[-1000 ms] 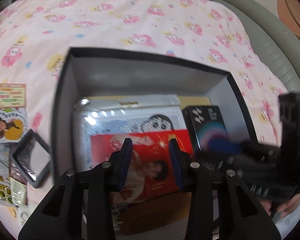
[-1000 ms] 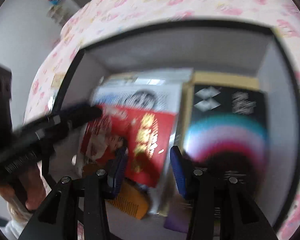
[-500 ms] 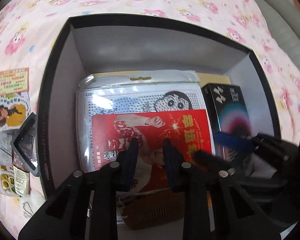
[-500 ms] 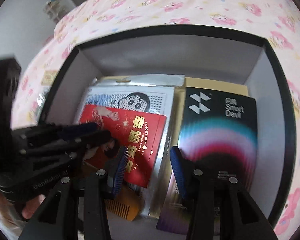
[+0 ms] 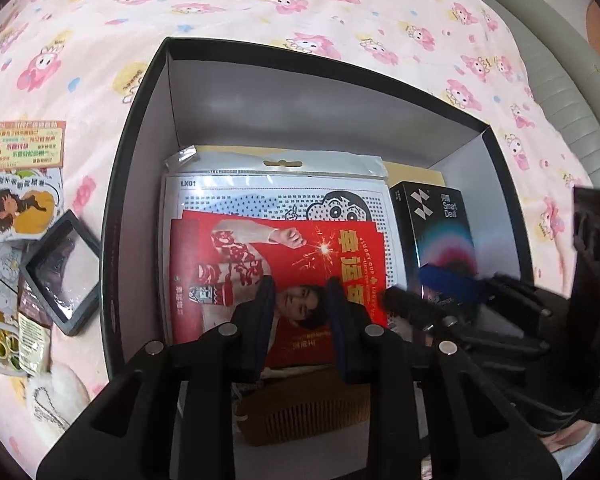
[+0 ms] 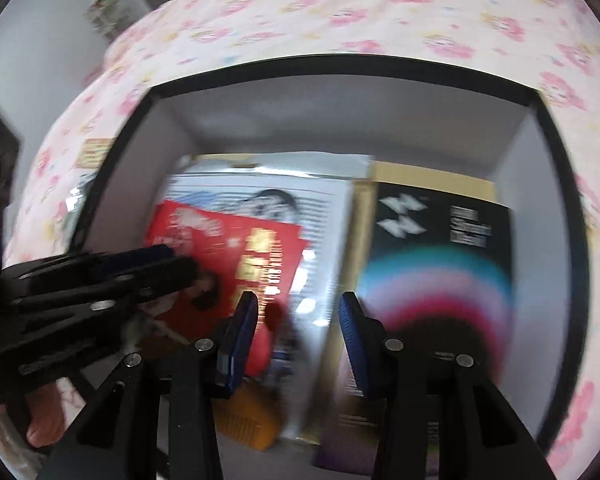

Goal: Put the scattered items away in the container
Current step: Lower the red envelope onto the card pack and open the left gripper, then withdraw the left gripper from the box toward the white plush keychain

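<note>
Hovering over box [image 5: 140, 184] on bed [image 5: 260, 12]: left hand-held gripper [image 5: 300, 320], jaws narrower than second ago, nothing between them. Red card [image 5: 268, 248] lies flat on packet [image 5: 276, 196] inside; probably just dropped, though release not visible. Right hand-held gripper [image 6: 298, 340] partly open, empty, view blurred. Black carton [image 6: 440, 280] also boxed. Frame [image 5: 62, 272], stickers [image 5: 20, 208] remain scattered left of box; those next.

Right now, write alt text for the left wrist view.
A black box on a pink cartoon bedsheet holds a red card, a dotted packet and a dark carton. Stickers and a small frame lie outside, left.
</note>
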The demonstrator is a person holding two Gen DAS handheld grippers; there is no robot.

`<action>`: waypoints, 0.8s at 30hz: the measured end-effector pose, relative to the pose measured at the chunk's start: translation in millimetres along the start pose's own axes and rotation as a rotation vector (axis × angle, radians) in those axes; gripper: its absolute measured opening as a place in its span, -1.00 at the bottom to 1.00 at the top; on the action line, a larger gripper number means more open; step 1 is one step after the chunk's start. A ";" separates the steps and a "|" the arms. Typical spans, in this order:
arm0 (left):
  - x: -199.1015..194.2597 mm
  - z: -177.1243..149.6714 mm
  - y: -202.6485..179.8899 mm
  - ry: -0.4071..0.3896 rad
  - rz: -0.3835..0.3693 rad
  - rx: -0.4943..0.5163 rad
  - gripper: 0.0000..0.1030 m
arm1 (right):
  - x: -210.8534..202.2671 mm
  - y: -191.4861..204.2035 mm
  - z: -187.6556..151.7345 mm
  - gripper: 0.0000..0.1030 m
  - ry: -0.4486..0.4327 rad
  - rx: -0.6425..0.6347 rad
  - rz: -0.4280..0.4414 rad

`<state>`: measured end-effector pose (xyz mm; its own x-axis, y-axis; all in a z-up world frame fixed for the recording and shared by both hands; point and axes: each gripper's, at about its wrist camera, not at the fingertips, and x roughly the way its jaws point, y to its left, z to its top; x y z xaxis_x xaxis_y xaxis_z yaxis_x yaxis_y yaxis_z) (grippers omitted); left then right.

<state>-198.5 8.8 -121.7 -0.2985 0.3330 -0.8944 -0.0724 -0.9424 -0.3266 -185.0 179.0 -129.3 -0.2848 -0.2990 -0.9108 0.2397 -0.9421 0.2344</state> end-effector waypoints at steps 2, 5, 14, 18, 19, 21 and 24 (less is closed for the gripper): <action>1.1 0.8 0.2 0.003 -0.006 -0.009 -0.46 | 3.4 -0.4 -1.8 -0.24 0.028 -0.005 0.025; 2.8 0.1 -3.1 0.000 -0.005 0.002 -0.45 | 6.0 10.9 -2.1 -0.23 0.027 -0.044 0.008; -34.4 -19.6 -7.7 -0.114 -0.100 0.007 -0.37 | -34.3 25.0 -12.7 -0.23 -0.103 -0.068 -0.045; -65.3 -41.7 -11.3 -0.168 -0.158 0.010 -0.37 | -54.3 42.2 -24.6 -0.23 -0.189 -0.092 -0.062; -74.6 -47.4 -13.0 -0.184 -0.157 0.016 -0.37 | -55.9 46.6 -27.4 -0.23 -0.203 -0.081 -0.056; -90.7 -56.4 -16.8 -0.204 -0.151 0.019 -0.37 | -73.8 48.4 -42.9 -0.23 -0.227 -0.062 -0.045; -119.8 -74.8 -22.7 -0.232 -0.124 0.043 -0.37 | -92.0 64.8 -60.0 -0.23 -0.261 -0.078 -0.105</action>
<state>-89.9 -7.2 -30.0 -0.4943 0.4341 -0.7531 -0.1609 -0.8971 -0.4116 -87.6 154.6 -50.7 -0.5389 -0.2394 -0.8077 0.2644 -0.9584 0.1077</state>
